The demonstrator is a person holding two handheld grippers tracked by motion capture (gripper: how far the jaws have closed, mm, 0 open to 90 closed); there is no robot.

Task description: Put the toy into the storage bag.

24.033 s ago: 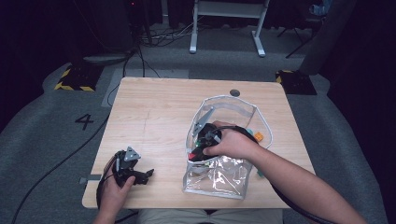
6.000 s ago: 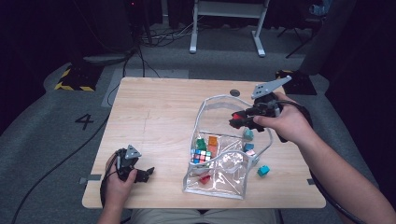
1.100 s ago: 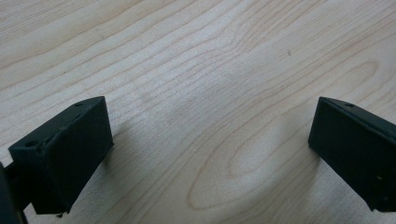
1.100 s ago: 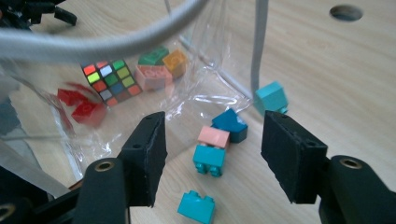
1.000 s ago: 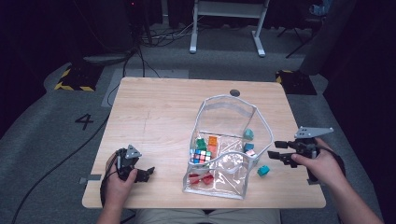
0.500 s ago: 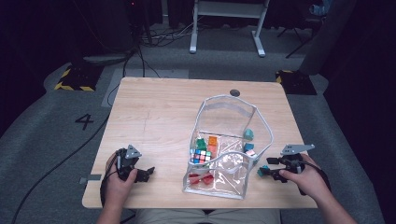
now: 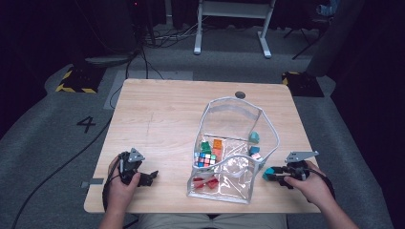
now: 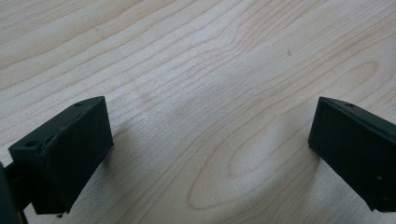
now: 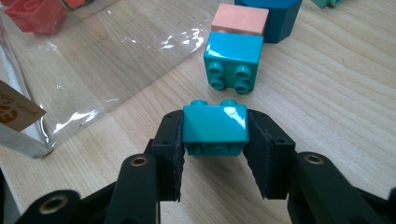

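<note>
My right gripper [image 7: 270, 173] rests on the table just right of the clear pouch [image 7: 234, 103]. Its jaws have just been closing. In the right gripper view the pads press both sides of a teal brick [image 9: 215, 123], which lies on the wood between them and shows as a teal spot [image 7: 268, 173] in the high view. My right gripper [image 9: 215, 142] is shut on it. My left gripper [image 7: 151, 176] sits near the front left edge, and in its own view my left gripper [image 8: 210, 149] stands open over bare wood.
The pouch holds a puzzle cube [image 7: 206, 159], a red brick [image 7: 204, 182], green, orange and teal pieces. Beyond the held brick lie a second teal brick [image 9: 233, 58], a pink block [image 9: 240, 19] and a dark blue block [image 9: 280, 21]. A paper label [image 9: 14, 112] hangs at the pouch's corner.
The right hand came down and toward the pouch to the table, and its jaws narrowed onto the teal brick. The left hand stayed where it was.
</note>
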